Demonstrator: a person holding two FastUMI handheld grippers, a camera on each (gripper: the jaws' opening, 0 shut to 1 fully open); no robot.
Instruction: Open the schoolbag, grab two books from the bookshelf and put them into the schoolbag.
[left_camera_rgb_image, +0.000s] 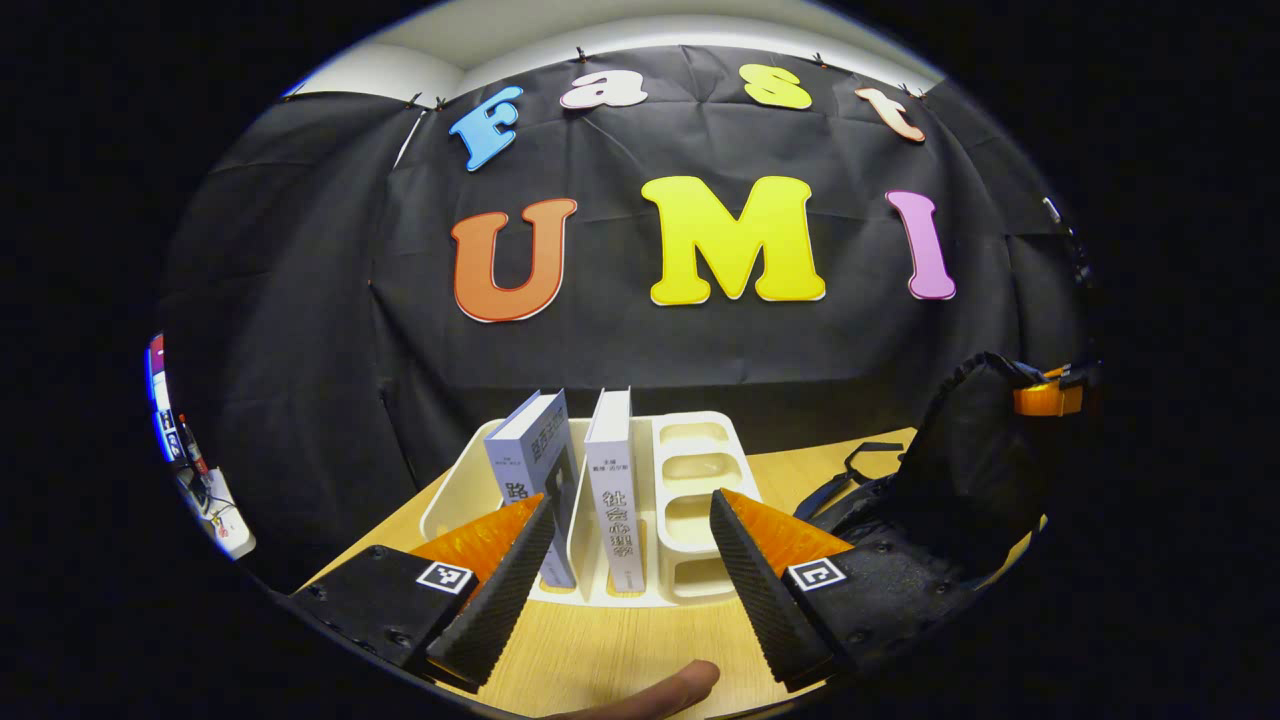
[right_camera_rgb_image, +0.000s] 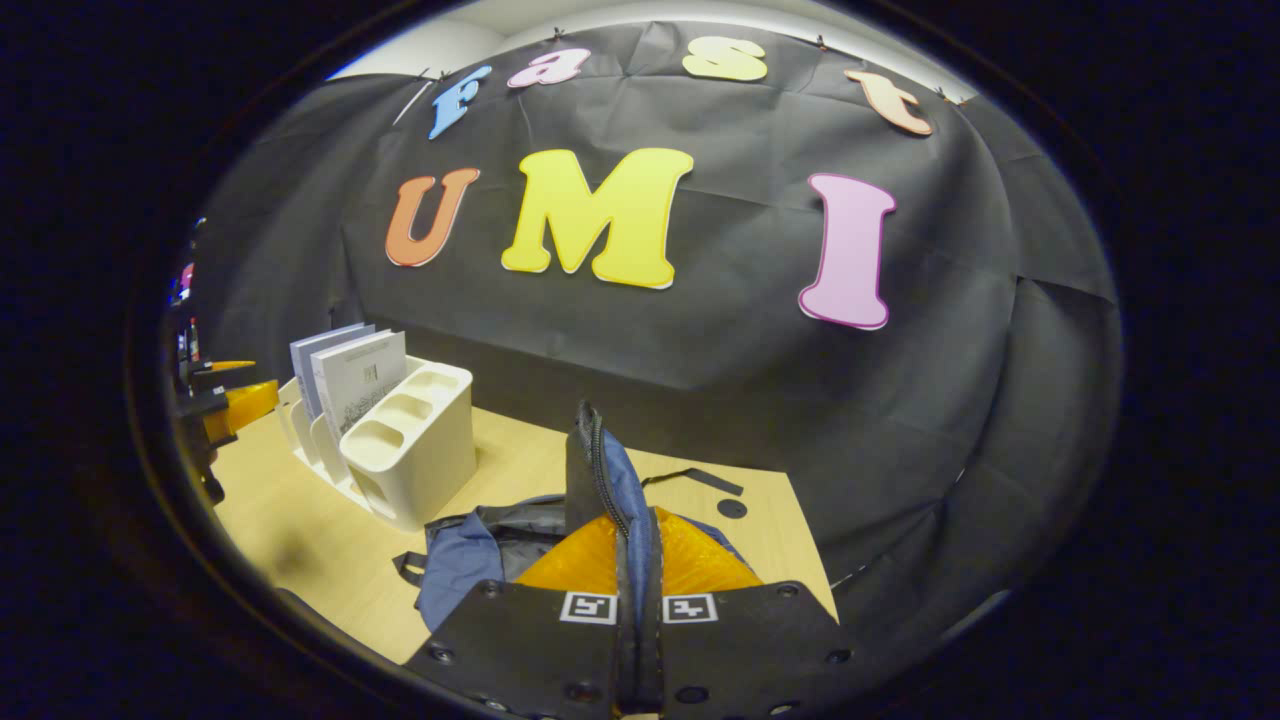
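In the left gripper view my left gripper (left_camera_rgb_image: 632, 505) is open, its fingers reaching toward a white bookshelf (left_camera_rgb_image: 690, 470) on the wooden table. Two books stand upright in the rack: a blue-grey book (left_camera_rgb_image: 528, 450) beside the left finger and a white book (left_camera_rgb_image: 612, 480) between the fingers, neither touched. The dark schoolbag (left_camera_rgb_image: 960, 470) stands to the right, its top edge held up. In the right gripper view my right gripper (right_camera_rgb_image: 637, 530) is shut on the schoolbag's zippered edge (right_camera_rgb_image: 598, 460), lifting it, and the bag's blue lining (right_camera_rgb_image: 465, 565) lies open below. The bookshelf (right_camera_rgb_image: 410, 450) and books (right_camera_rgb_image: 355, 375) stand to the left.
The wooden table (right_camera_rgb_image: 300, 530) ends near the black cloth wall behind the rack and bag. A bag strap (right_camera_rgb_image: 700, 478) lies on the table behind the bag. A person's fingertip (left_camera_rgb_image: 675, 688) shows at the bottom of the left gripper view. Cluttered gear (left_camera_rgb_image: 200, 480) sits far left.
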